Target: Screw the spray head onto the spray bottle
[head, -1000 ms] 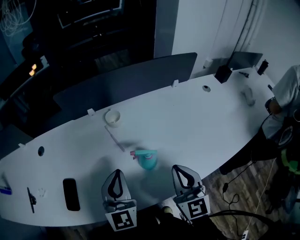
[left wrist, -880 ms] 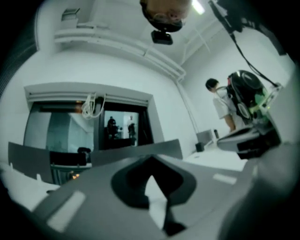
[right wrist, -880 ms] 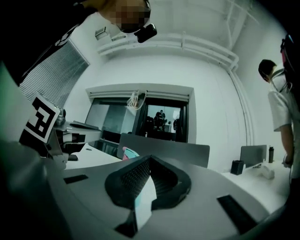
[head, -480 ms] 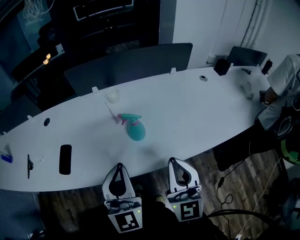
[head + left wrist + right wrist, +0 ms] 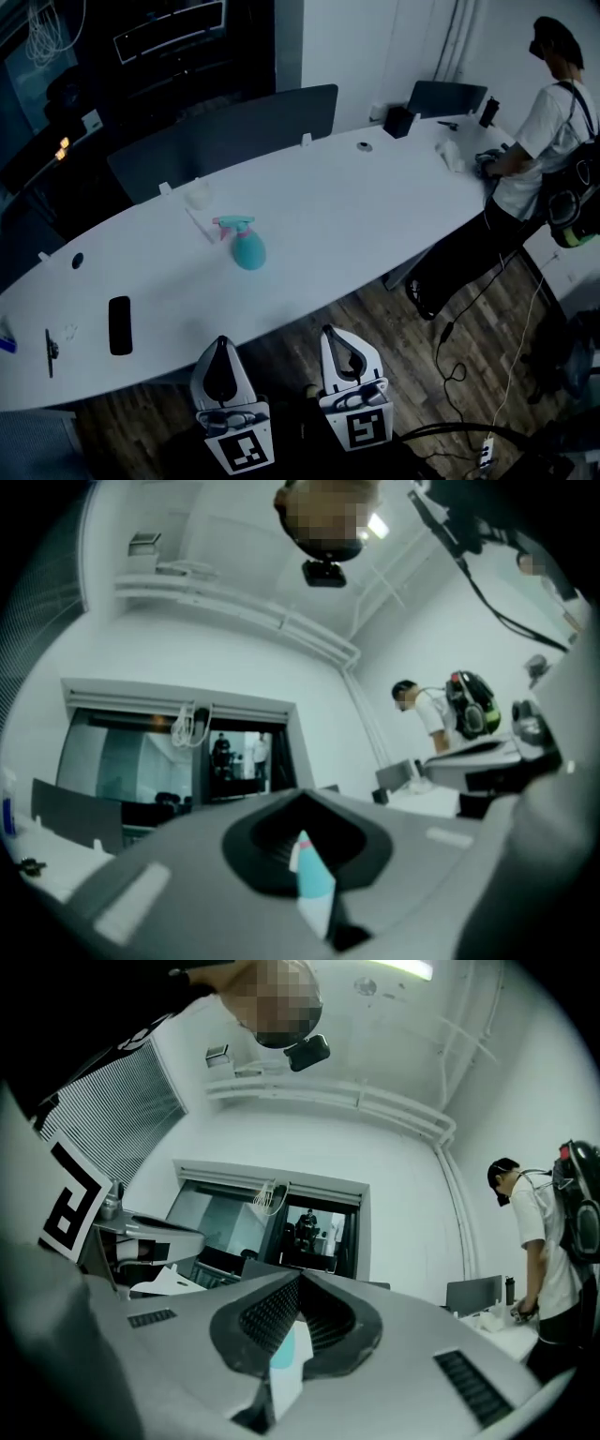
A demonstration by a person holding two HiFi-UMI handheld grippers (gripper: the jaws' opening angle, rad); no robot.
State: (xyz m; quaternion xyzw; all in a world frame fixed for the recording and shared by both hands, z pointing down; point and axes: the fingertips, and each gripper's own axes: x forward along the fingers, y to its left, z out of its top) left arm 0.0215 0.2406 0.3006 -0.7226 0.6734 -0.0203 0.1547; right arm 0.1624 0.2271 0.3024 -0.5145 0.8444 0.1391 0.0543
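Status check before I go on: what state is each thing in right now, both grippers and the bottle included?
Left gripper: shut, empty, short of the table edge.
Right gripper: shut, empty, short of the table edge.
Spray bottle: on the table, no gripper on it.
Spray head: at the bottle's neck; tightness cannot be told.
Phone: lying flat, screen dark.

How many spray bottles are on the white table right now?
1. The teal spray bottle sits on the white table, left of its middle in the head view. The small items at the far end, near the person, are too unclear to rule out.
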